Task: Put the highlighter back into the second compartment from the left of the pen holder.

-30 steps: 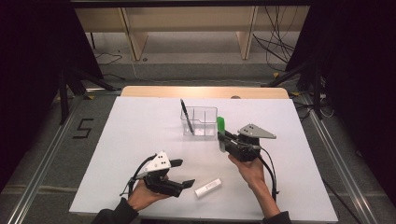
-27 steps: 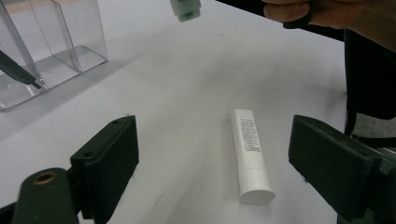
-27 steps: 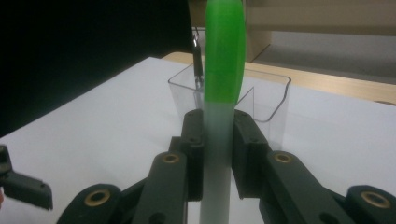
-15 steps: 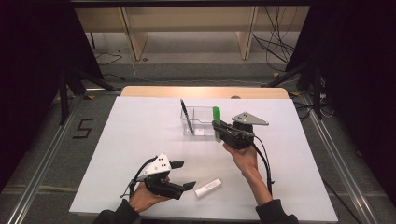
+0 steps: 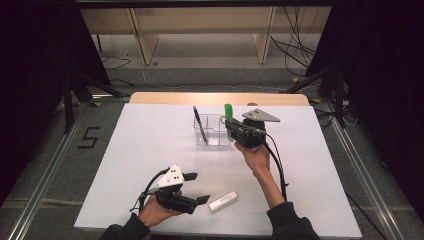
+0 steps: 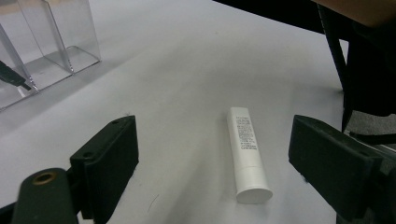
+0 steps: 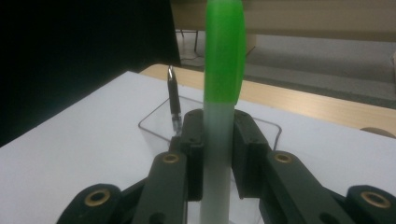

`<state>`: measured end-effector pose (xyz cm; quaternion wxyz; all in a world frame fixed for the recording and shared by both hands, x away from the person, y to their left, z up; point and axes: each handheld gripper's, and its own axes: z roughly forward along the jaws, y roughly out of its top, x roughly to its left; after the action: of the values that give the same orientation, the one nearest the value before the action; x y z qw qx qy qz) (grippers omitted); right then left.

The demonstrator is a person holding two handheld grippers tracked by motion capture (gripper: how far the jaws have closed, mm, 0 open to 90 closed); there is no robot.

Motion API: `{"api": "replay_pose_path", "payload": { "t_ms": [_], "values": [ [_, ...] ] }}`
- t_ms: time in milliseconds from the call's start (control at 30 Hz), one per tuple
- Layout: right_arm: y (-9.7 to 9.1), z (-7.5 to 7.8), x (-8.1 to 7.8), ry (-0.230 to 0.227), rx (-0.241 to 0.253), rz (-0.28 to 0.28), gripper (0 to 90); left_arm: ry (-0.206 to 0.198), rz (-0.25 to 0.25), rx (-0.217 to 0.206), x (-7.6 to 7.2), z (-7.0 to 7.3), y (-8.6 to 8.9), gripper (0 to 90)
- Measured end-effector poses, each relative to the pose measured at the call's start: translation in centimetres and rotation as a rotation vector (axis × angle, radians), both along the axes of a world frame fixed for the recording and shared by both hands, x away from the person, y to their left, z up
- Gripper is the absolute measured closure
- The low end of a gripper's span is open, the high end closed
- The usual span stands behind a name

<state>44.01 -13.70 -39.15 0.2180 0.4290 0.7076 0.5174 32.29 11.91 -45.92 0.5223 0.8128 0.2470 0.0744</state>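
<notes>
1. High view: the right gripper [image 5: 231,126] sits just past table centre, toward one o'clock, clenched on a translucent tube with a bright green cap [image 5: 228,110] held upright, cap up. It is touching or just beside the right wall of the clear plastic divided organiser box [image 5: 212,131], where a black pen [image 5: 200,124] leans in the left compartment. Judged risk: the tube's lower end is hidden behind the gripper, so it could catch the rim or a divider and tip or shove the light box. The left gripper [image 5: 198,187] waits at about seven o'clock near the table's front edge, jaws spread, grasping nothing, with a white cylindrical tube with small print [image 5: 222,201] just to its right on the white table [image 5: 135,145].

2. Left gripper view: the white tube lies loose on the table between the two wide-apart jaws, flat cap end nearest the camera, nearer the right jaw. Risk: being round, it may roll or skid out if the jaws close off-centre.

3. Right gripper view: the jaws pinch the tube's pale body low down, the green cap towering at twelve o'clock, the box and pen behind. Risk: so low a grip on a smooth barrel may let it pivot or slip when lowered.
</notes>
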Motion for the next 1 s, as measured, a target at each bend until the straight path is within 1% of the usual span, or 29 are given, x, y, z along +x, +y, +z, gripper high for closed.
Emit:
{"api": "replay_pose_path", "payload": {
  "t_ms": [167, 367, 600, 667, 867, 1000],
  "values": [
    [0.4, 0.3, 0.9, -0.004, -0.004, -0.014, 77.3, 0.005, -0.003, -0.006, 0.0, 0.0, 0.0, 15.5],
    [1.2, 0.4, 2.0, -0.005, -0.007, -0.027, 77.3, 0.011, -0.010, 0.012, 0.1, 0.0, -0.1, 15.5],
    [2.4, 0.4, 3.1, -0.001, -0.008, -0.032, 77.3, 0.017, -0.008, 0.008, 0.0, -0.1, -0.2, 15.5],
    [2.7, 0.4, 3.4, 0.002, -0.006, -0.033, 77.3, 0.014, -0.014, 0.015, 0.0, -0.1, -0.2, 15.5],
    [3.3, 0.3, 4.1, 0.008, -0.014, -0.041, 77.3, 0.014, -0.022, 0.035, -0.1, -0.2, -0.4, 15.4],
    [3.5, 0.3, 4.4, 0.012, -0.010, -0.046, 77.2, 0.016, -0.021, 0.030, -0.1, -0.2, -0.5, 15.5]
  ]
}}
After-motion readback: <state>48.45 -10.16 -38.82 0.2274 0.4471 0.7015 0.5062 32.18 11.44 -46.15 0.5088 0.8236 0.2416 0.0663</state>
